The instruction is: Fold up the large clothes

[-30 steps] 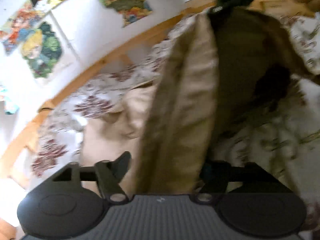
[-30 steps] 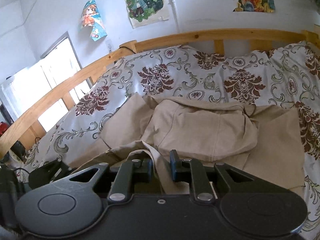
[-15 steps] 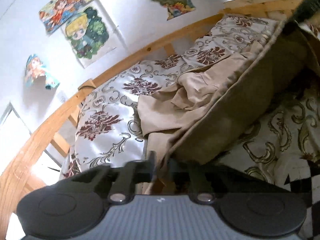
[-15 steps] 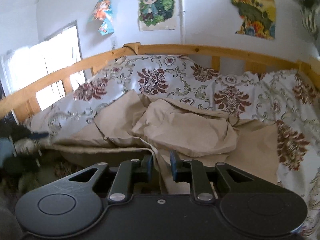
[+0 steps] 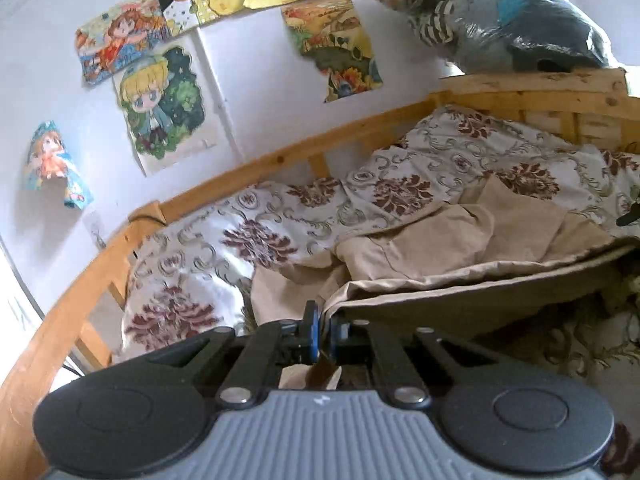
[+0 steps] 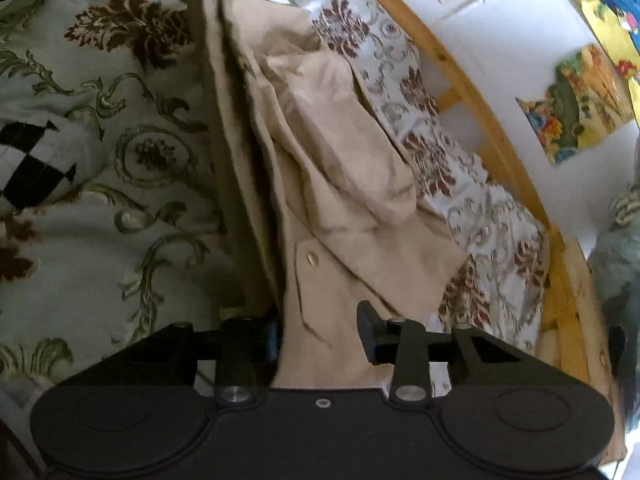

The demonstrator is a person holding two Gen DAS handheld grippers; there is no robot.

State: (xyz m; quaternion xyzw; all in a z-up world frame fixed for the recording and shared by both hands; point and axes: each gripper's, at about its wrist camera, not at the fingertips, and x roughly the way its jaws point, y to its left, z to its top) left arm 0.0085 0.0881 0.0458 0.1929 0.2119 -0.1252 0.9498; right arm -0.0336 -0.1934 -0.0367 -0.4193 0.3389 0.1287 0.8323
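Note:
A large beige garment [image 5: 460, 248] lies bunched on a floral bedspread [image 5: 248, 236]. My left gripper [image 5: 325, 332] is shut on its near edge, which stretches taut to the right as a raised fold. In the right wrist view the same garment [image 6: 344, 152], with a snap button [image 6: 311, 258], runs up the frame. My right gripper [image 6: 320, 332] stands open, its fingers [image 6: 366, 330] apart with the beige cloth lying between them.
A wooden bed rail [image 5: 120, 248] curves along the far side under a white wall with cartoon posters [image 5: 160, 100]. A wrapped bundle [image 5: 500, 16] sits on the headboard. A black-and-white checked cushion [image 6: 32, 160] lies on the bedspread [image 6: 120, 120] beside the garment.
My right gripper has opened, letting go of the cloth, and its view has rolled sideways. My left gripper has stayed shut on the edge and leveled out over the bed.

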